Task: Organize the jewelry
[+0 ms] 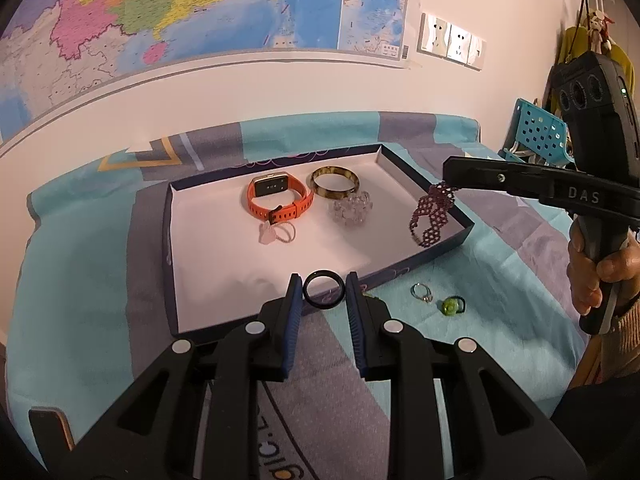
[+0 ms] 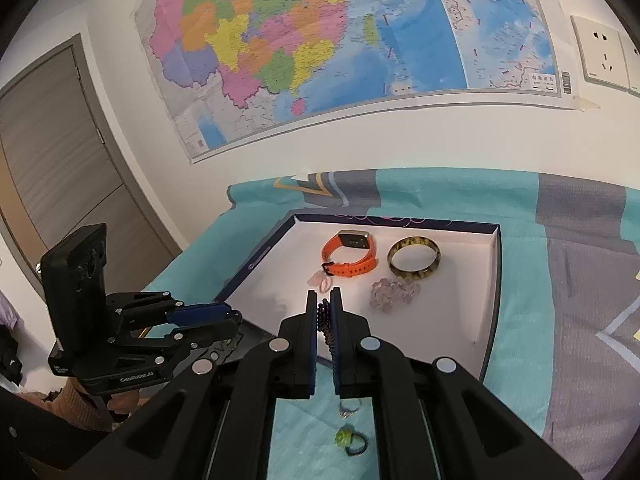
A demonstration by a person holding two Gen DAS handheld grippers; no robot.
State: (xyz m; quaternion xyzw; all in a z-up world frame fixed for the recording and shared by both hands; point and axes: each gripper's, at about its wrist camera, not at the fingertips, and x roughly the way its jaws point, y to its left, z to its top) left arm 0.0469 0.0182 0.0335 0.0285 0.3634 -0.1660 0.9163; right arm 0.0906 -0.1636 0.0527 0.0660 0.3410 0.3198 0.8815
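Map-backed wall, patterned cloth on the worktop [image 1: 100, 264]. Beaded bracelet [image 1: 430, 216] is clamped in the right claw [image 2: 324, 312] over the box [image 1: 464, 226]; black ring [image 1: 323, 291] is pinched in the left claw [image 1: 323, 300]. Both should be lowered onto bare lining before release.

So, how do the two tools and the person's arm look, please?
Both tools are black plastic. The left tool has blue ribbed pads and round silver bolts. The right tool carries white letters "DAS" and a black camera block. The hand wears a tan knitted sleeve.

"DAS" is being shown on the right hand-held gripper [image 1: 448, 184] | "GenRobot.AI" is being shown on the left hand-held gripper [image 2: 234, 322] | map [image 2: 320, 40] lettering is being left unread
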